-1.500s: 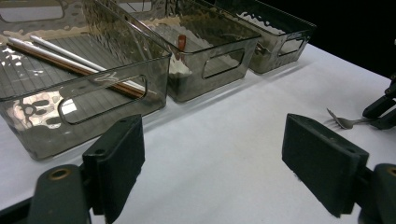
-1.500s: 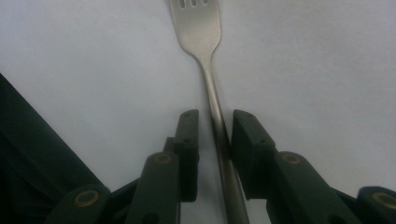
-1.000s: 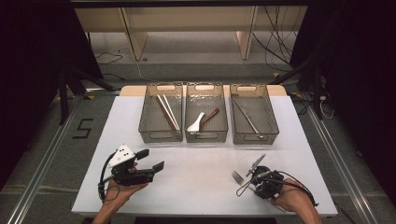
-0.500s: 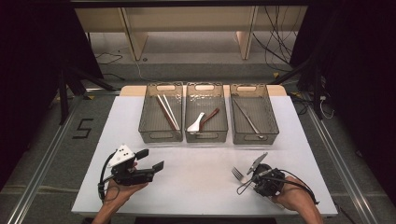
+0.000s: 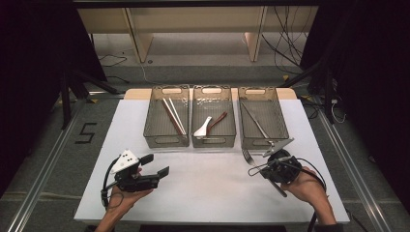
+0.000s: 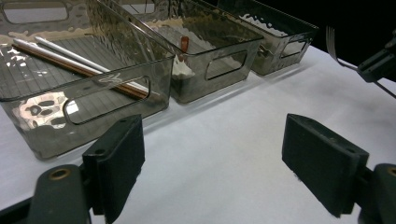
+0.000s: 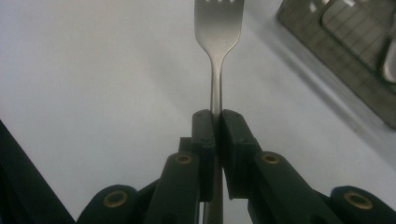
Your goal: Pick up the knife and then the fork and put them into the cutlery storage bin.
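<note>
Jaws of our right gripper [image 7: 212,116] were clamped on the fork [image 7: 217,32] at its neck, tines pointing straight out beyond the pads. Our left gripper [image 6: 212,163] held its jaws wide apart with nothing between them. We judged it best to carry the fork level over the rim of the right bin [image 5: 263,140], just ahead of the jaws, beside the utensil [image 5: 256,122] already inside. That bin's contents were plain from the high view, whereas our right gripper view caught just one corner of it.
</note>
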Tool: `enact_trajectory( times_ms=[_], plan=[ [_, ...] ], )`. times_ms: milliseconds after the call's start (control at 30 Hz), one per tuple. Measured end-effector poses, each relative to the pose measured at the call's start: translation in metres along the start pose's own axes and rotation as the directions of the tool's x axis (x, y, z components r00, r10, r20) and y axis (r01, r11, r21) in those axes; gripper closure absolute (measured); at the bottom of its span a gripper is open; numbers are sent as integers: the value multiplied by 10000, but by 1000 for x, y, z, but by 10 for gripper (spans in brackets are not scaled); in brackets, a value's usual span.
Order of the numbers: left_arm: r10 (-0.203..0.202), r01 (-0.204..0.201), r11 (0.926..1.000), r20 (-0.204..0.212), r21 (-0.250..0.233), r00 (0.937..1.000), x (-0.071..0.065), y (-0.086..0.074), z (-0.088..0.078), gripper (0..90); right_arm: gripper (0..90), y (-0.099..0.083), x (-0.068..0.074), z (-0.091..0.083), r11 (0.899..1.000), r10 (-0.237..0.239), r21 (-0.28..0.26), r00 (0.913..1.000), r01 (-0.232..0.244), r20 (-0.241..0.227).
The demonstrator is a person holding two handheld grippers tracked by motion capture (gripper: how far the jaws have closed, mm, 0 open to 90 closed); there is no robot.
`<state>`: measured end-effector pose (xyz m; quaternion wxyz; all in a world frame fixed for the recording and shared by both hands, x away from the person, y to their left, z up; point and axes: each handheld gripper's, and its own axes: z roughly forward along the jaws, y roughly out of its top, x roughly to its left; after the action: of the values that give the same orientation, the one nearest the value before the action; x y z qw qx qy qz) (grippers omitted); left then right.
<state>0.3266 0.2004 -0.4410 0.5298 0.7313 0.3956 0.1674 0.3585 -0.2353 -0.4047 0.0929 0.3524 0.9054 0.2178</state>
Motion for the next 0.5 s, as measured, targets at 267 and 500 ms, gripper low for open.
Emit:
enact_trajectory(
  times_ms=[267,500],
  plan=[
    [9,-9,10000,-19,-30,10000,0,0,-1,206,850,19,-15,-8,9947,425,-942,9991,-419,42],
    [15,-15,10000,-27,-59,10000,0,0,-1,206,849,34,-28,-11,9842,926,-1534,9955,-886,191]
  ],
)
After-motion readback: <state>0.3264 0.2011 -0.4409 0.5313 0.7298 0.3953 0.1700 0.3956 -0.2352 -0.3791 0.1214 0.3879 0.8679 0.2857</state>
